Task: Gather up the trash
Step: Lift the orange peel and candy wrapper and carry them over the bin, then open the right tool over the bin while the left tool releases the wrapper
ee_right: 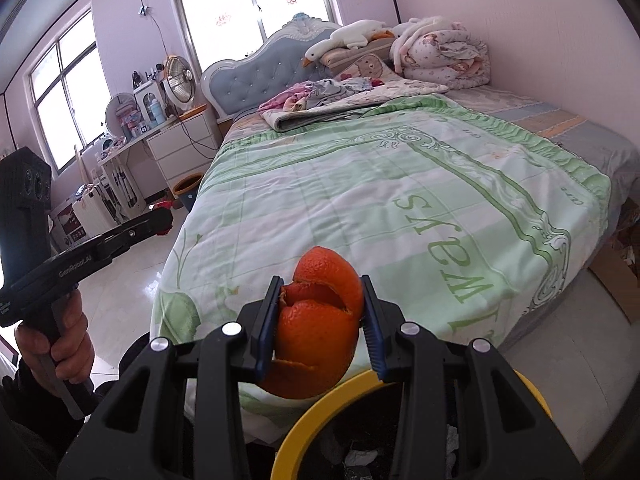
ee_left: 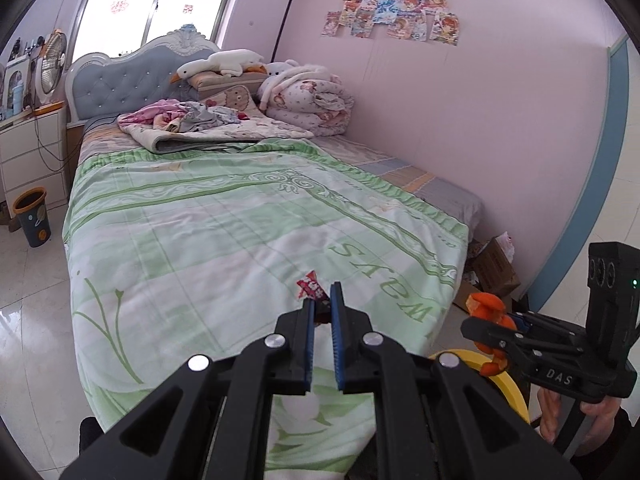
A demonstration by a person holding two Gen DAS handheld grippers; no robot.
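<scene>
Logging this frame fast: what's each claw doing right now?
Left claw: shut on the red wrapper, over the bed.
Right claw: shut on orange peel, above the yellow bin.

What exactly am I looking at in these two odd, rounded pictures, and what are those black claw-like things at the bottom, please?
Those are hand-held grippers: a person carries one in each hand, and each has a wide-angle camera looking forward along its two fingers, hence the rounded view.

The left camera shows the left gripper over a bed with a green quilt. Its fingers are nearly closed around a small red wrapper. At the right edge you see the other tool from the side.

The right camera shows the right gripper clamped on a piece of orange peel, held above a yellow-rimmed bin with some litter inside. At the left is the person's left hand holding the other tool.

At the head of the bed lie folded bedding and a plush goose.
</scene>
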